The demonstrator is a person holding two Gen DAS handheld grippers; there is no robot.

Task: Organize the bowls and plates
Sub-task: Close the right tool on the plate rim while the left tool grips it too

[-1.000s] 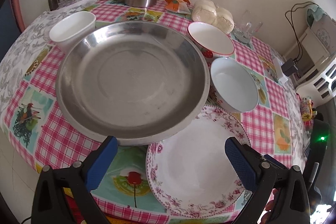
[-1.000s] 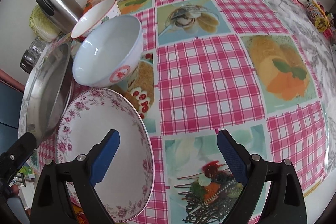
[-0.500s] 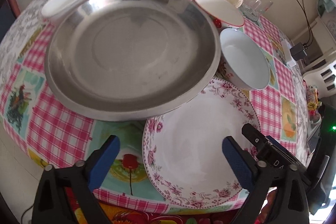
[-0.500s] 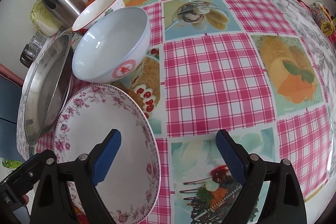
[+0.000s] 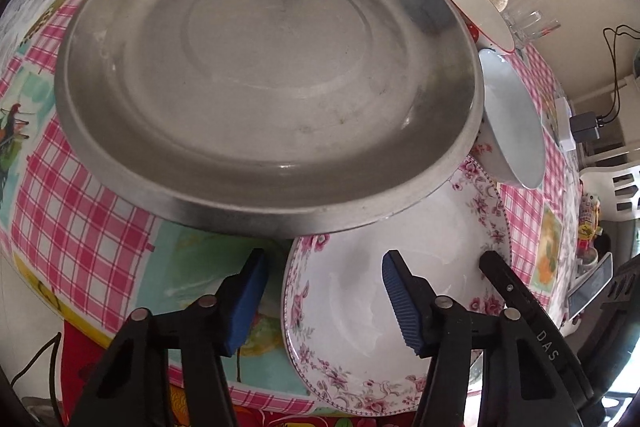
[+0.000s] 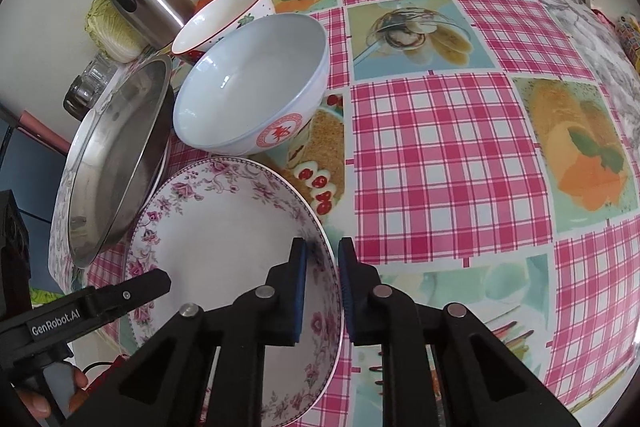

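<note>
Both grippers are on the floral plate [image 6: 224, 227] now, which sits at the near edge of the table with its far rim tucked under the lip of the big steel basin [image 5: 264, 67]. The right gripper [image 6: 322, 291] has just been closing and its blue pads pinch the plate's right rim, one pad inside, one outside. The left gripper [image 5: 324, 303] has also just been closing, yet its pads stand apart, straddling the plate's left rim without pressing on it.

So the step in hand looks like a two-sided lift of this plate. To do it well, I'd say the left jaws should finish closing squarely on the rim before anything rises, so the glazed edge doesn't slip. Then draw the plate toward the table edge first, clear of the basin's overhang, and keep both sides level. The pale blue bowl [image 6: 256, 87] with the red stamp sits just beyond the plate, close enough to clip if the plate swings outward.
</note>
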